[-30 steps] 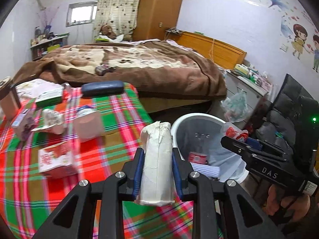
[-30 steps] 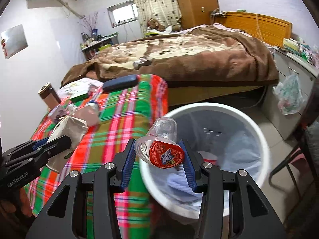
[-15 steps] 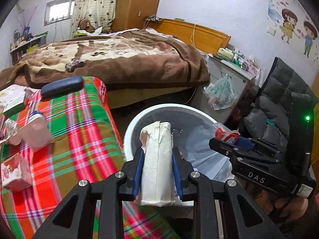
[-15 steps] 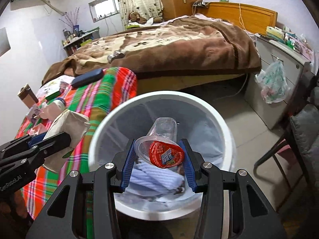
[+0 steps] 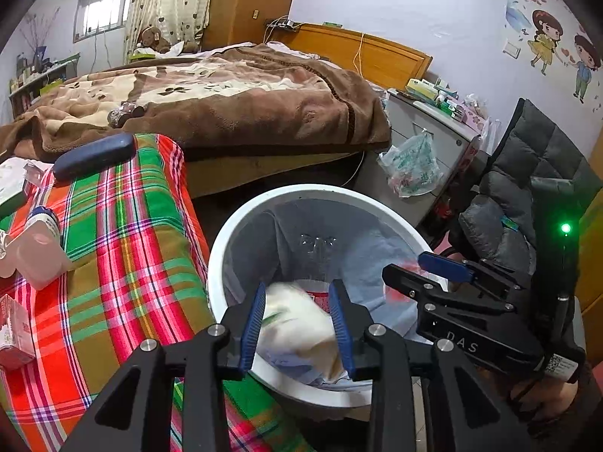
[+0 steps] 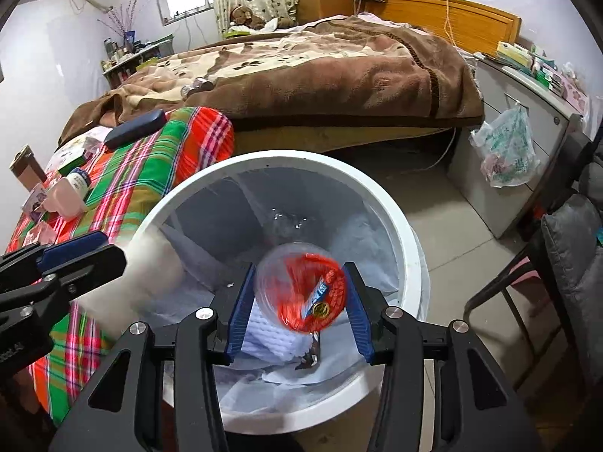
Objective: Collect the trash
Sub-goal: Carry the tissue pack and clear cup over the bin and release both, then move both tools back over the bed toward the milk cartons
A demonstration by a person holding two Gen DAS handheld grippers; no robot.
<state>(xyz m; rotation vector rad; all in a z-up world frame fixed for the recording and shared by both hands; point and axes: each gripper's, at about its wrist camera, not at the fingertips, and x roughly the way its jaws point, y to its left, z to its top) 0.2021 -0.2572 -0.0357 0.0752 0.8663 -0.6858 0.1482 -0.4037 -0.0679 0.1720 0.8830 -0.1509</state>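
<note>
plastic cup (image 6: 301, 290) clear, paper wad (image 5: 297, 324) blurred

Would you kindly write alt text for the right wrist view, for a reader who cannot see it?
The right gripper, jaws just opening, frames a blurred clear plastic cup with a red lid above a lined white trash bin. A plaid-covered table and a bed with a brown blanket lie beyond.

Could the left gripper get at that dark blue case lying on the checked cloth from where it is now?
Probably yes. The left gripper is over the white bin, its jaws just opening around a blurred cream packet. Once empty, nothing stands between it and the dark blue case.
</note>
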